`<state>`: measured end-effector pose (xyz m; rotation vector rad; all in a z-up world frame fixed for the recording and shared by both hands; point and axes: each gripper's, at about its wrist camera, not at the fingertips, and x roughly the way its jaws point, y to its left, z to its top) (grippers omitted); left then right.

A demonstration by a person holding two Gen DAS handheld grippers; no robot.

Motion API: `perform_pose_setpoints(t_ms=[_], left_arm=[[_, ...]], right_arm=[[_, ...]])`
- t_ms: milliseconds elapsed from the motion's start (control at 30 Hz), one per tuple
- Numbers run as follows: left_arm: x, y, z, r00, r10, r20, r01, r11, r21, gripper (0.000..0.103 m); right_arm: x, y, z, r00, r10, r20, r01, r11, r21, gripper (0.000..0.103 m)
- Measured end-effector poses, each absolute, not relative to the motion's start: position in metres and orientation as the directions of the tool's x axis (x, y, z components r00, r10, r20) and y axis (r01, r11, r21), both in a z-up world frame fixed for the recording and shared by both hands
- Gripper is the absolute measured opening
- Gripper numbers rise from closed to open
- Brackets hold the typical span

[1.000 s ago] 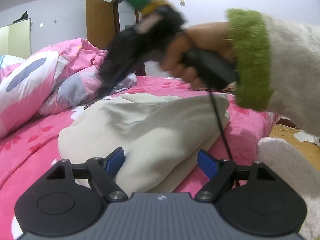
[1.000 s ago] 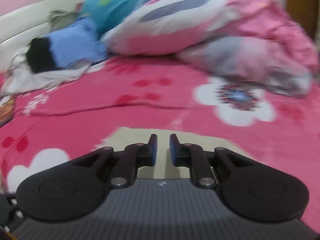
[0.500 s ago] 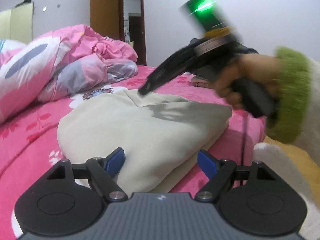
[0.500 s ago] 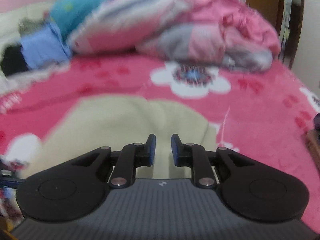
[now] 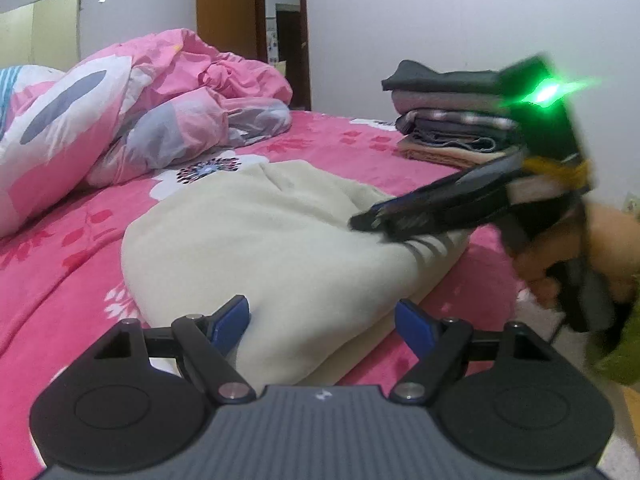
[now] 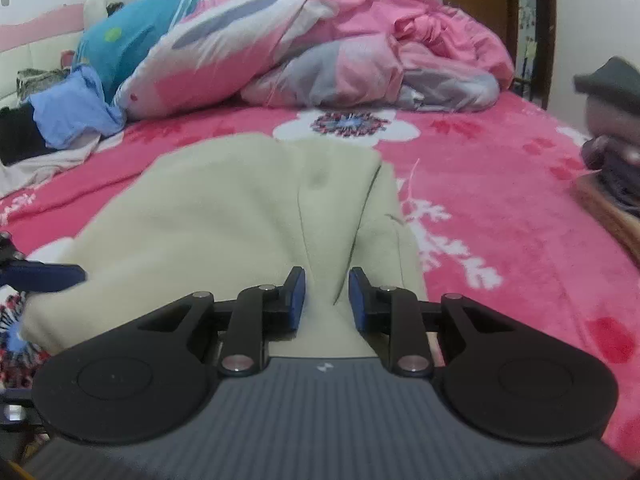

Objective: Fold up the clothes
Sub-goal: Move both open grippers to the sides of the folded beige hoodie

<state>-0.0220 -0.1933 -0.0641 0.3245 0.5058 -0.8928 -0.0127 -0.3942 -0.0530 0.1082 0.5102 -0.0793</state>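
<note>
A cream folded garment [image 5: 260, 240] [image 6: 224, 216] lies on the pink flowered bed [image 5: 60, 264]. My left gripper [image 5: 324, 322] stands open and wide at the garment's near edge, and the cloth's folded corner lies between its blue fingers [image 5: 232, 318]. My right gripper [image 6: 326, 300], held by a hand in a green-cuffed sleeve, hovers low over the garment's right side, as the left wrist view shows [image 5: 362, 222]. Its jaws are opening, with a raised fold of the cream cloth between the pads, not pressed. One left finger [image 6: 44, 276] shows at the left of the right wrist view.
A stack of folded clothes [image 5: 448, 120] [image 6: 612, 128] sits at the bed's far right corner. A crumpled pink quilt [image 5: 140, 112] [image 6: 320, 52] and blue clothes [image 6: 80, 116] fill the head of the bed. The bed's edge drops to the floor on the right.
The right gripper has swung from above the garment's far left down to its right edge, and its jaws have widened a little. The left gripper has stayed open at the near edge.
</note>
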Motion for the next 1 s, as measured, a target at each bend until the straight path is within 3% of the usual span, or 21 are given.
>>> perform_pose_setpoints(t_ms=[167, 233, 300, 367, 533, 667, 700, 767, 867, 1000], left_arm=[[-0.020, -0.201, -0.058, 0.535, -0.614, -0.580, 0.777, 0.627, 0.052, 0.081], [-0.019, -0.205, -0.056, 0.537, -0.599, -0.594, 0.766, 0.641, 0.046, 0.081], [-0.018, -0.207, -0.054, 0.533, -0.594, -0.603, 0.761, 0.648, 0.034, 0.081], [-0.017, -0.210, -0.052, 0.533, -0.583, -0.613, 0.753, 0.657, 0.031, 0.081], [-0.019, -0.217, -0.050, 0.556, -0.539, -0.633, 0.737, 0.672, 0.076, 0.081], [-0.021, -0.220, -0.049, 0.565, -0.517, -0.643, 0.727, 0.680, 0.092, 0.081], [-0.022, -0.220, -0.048, 0.567, -0.512, -0.645, 0.724, 0.683, 0.095, 0.081], [-0.024, -0.220, -0.043, 0.576, -0.504, -0.643, 0.717, 0.689, 0.103, 0.080], [-0.029, -0.213, -0.030, 0.610, -0.501, -0.614, 0.694, 0.712, 0.108, 0.078], [-0.025, -0.208, -0.019, 0.682, -0.453, -0.575, 0.631, 0.762, 0.148, 0.078]], right_arm=[[-0.055, -0.385, -0.024, 0.915, -0.057, -0.400, 0.112, 0.987, 0.114, 0.023], [-0.061, -0.382, -0.030, 0.898, -0.061, -0.435, 0.107, 0.991, 0.083, 0.023], [-0.050, -0.380, -0.059, 0.836, -0.076, -0.543, 0.108, 0.994, 0.027, 0.024], [-0.053, -0.383, -0.077, 0.860, -0.076, -0.504, 0.117, 0.992, 0.049, 0.024], [-0.059, -0.380, -0.053, 0.864, -0.085, -0.496, 0.137, 0.988, 0.070, 0.024], [-0.074, -0.367, -0.036, 0.909, 0.000, -0.418, 0.041, 0.995, 0.090, 0.024], [-0.075, -0.364, -0.036, 0.909, 0.023, -0.416, 0.016, 0.996, 0.089, 0.024], [-0.062, -0.362, -0.058, 0.865, 0.013, -0.501, 0.020, 0.998, 0.060, 0.024], [-0.064, -0.377, -0.070, 0.876, 0.037, -0.480, 0.043, 0.987, 0.154, 0.024], [-0.065, -0.378, -0.070, 0.879, 0.035, -0.475, 0.056, 0.983, 0.176, 0.024]])
